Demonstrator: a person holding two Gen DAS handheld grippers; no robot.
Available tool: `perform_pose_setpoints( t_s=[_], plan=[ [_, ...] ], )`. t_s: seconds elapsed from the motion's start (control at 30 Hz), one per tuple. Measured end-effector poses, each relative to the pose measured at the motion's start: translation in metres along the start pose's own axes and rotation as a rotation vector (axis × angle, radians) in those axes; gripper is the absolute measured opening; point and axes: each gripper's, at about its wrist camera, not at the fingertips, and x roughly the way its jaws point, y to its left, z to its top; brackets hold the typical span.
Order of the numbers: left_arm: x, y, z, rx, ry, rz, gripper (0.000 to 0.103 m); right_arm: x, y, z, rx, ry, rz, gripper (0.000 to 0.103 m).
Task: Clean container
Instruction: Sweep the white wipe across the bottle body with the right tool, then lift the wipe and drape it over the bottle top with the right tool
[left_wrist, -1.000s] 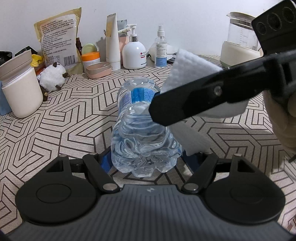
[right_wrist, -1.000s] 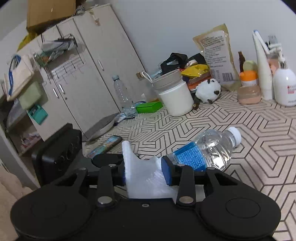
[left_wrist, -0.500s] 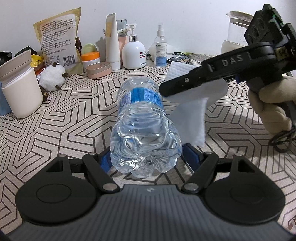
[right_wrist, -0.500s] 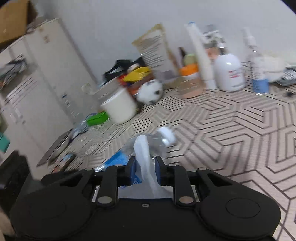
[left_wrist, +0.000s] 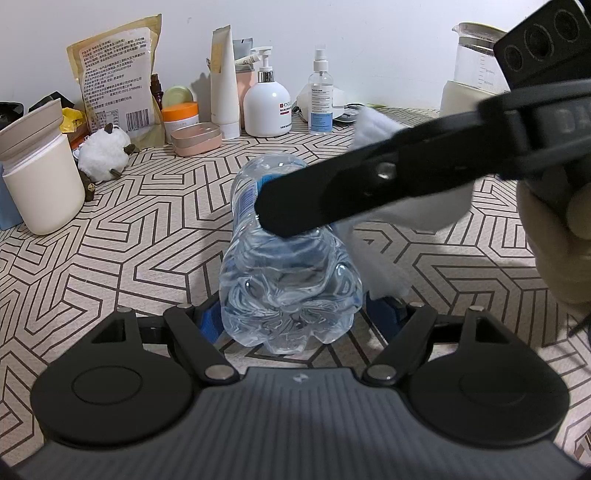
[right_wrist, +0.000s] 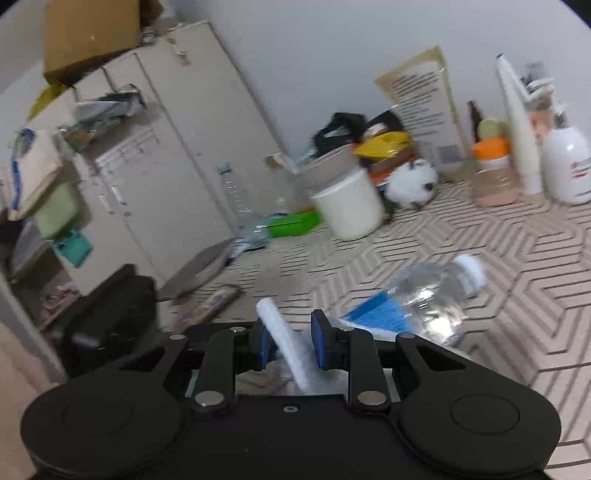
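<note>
A clear plastic water bottle (left_wrist: 288, 273) with a blue label lies on its side, base toward me. My left gripper (left_wrist: 291, 317) is shut on its base end. My right gripper (right_wrist: 288, 338) is shut on a white cloth (right_wrist: 284, 343), and in the left wrist view it reaches in from the right across the top of the bottle, with the cloth (left_wrist: 424, 206) hanging against the bottle's right side. In the right wrist view the bottle (right_wrist: 421, 302) lies just beyond the fingers, white cap pointing away to the right.
The patterned table (left_wrist: 147, 236) carries a white canister (left_wrist: 40, 184), a plush toy (left_wrist: 105, 157), a food pouch (left_wrist: 118, 74), a pump bottle (left_wrist: 266, 103), a spray bottle (left_wrist: 320, 96) and a glass kettle (left_wrist: 476, 70) along the back. A cabinet (right_wrist: 177, 155) stands left.
My right gripper swung away from the bottle and has come back down across its top with the cloth. The bottle and left gripper have stayed in place.
</note>
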Motion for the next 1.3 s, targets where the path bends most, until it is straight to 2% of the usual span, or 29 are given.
perform_pose_setpoints(
  t_s=[0.07, 0.17, 0.23, 0.43, 0.57, 0.67, 0.8, 0.93, 1.03, 1.1, 1.13, 1.17, 1.2, 1.3],
  plan=[
    [0.000, 0.000, 0.000, 0.000, 0.000, 0.000, 0.077, -0.002, -0.005, -0.001, 0.041, 0.001, 0.041, 0.027],
    [0.000, 0.000, 0.000, 0.000, 0.000, 0.001, 0.077, -0.002, -0.011, -0.001, 0.069, -0.004, 0.035, 0.023],
    [0.000, 0.000, 0.000, 0.000, 0.000, 0.001, 0.077, -0.005, -0.014, 0.000, 0.079, -0.012, 0.002, 0.025],
    [0.000, 0.000, 0.000, 0.000, 0.001, 0.002, 0.077, -0.013, -0.020, 0.009, 0.117, -0.059, -0.084, 0.023],
    [0.000, 0.001, 0.000, 0.000, 0.001, 0.001, 0.079, -0.002, -0.013, 0.029, 0.131, -0.049, -0.120, 0.023],
    [0.000, 0.001, 0.000, 0.001, 0.006, -0.013, 0.083, 0.005, -0.001, 0.050, 0.120, -0.050, -0.092, 0.023],
    [0.001, -0.001, -0.001, -0.001, 0.002, -0.017, 0.083, 0.009, 0.013, 0.078, 0.063, -0.061, -0.098, 0.023],
    [0.000, -0.001, -0.001, -0.019, -0.005, -0.030, 0.083, 0.032, 0.011, 0.098, 0.027, 0.028, -0.137, 0.024],
    [0.000, -0.006, -0.001, -0.018, -0.005, -0.028, 0.083, 0.051, 0.005, 0.104, 0.043, 0.096, -0.090, 0.027],
    [0.000, -0.008, -0.001, -0.023, -0.006, -0.032, 0.083, 0.047, 0.003, 0.109, 0.076, 0.079, -0.033, 0.037],
    [0.000, -0.008, 0.000, -0.026, -0.007, -0.035, 0.083, 0.042, 0.002, 0.111, 0.094, 0.061, -0.014, 0.048],
    [0.000, -0.010, 0.000, -0.029, -0.008, -0.036, 0.083, 0.032, 0.002, 0.112, 0.106, 0.039, -0.019, 0.055],
    [0.000, -0.011, 0.000, -0.031, -0.008, -0.038, 0.083, 0.018, 0.002, 0.110, 0.111, 0.009, -0.048, 0.056],
    [0.000, -0.015, 0.001, -0.030, -0.007, -0.039, 0.085, -0.028, -0.003, 0.089, 0.137, -0.063, -0.186, 0.065]
  ],
)
